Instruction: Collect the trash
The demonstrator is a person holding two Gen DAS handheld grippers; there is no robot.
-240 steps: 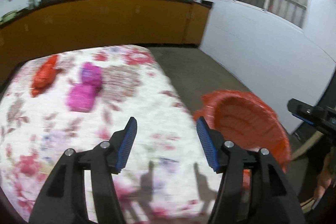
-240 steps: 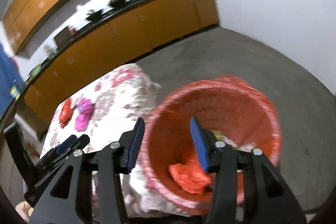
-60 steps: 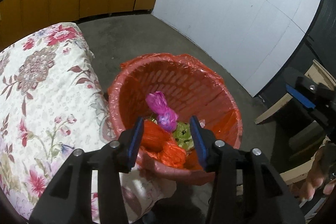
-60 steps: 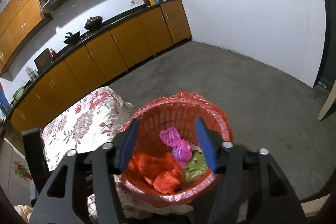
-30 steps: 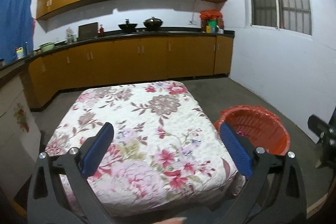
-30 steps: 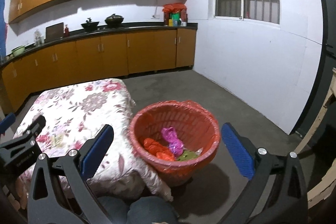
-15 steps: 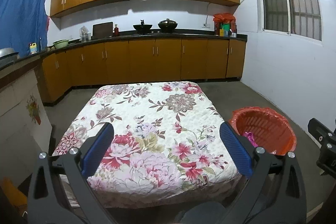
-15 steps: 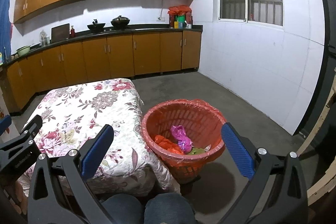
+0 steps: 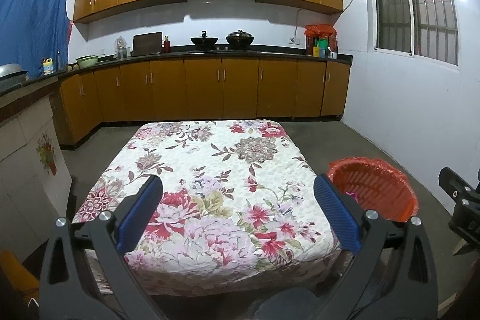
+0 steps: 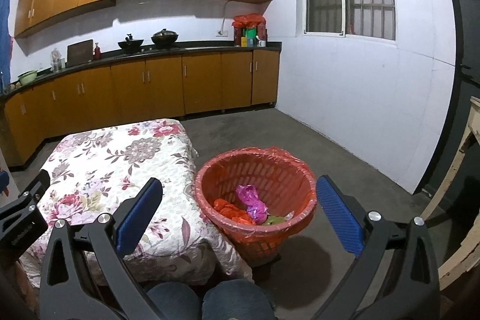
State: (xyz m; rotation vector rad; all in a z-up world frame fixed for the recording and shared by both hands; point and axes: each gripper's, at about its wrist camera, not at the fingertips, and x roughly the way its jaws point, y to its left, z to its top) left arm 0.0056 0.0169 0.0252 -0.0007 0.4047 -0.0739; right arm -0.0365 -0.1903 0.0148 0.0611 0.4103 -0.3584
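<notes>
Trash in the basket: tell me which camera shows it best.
The right wrist view. It looks down into the basket, so the pink bag, the orange bags and a green piece show. The left wrist view sees the basket from the side, behind a finger, with only a pink speck inside.

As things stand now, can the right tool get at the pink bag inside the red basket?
Probably yes. The right tool is open and holds nothing, and the red basket stands uncovered on the floor beside the table. The pink bag lies on top of the other trash.
</notes>
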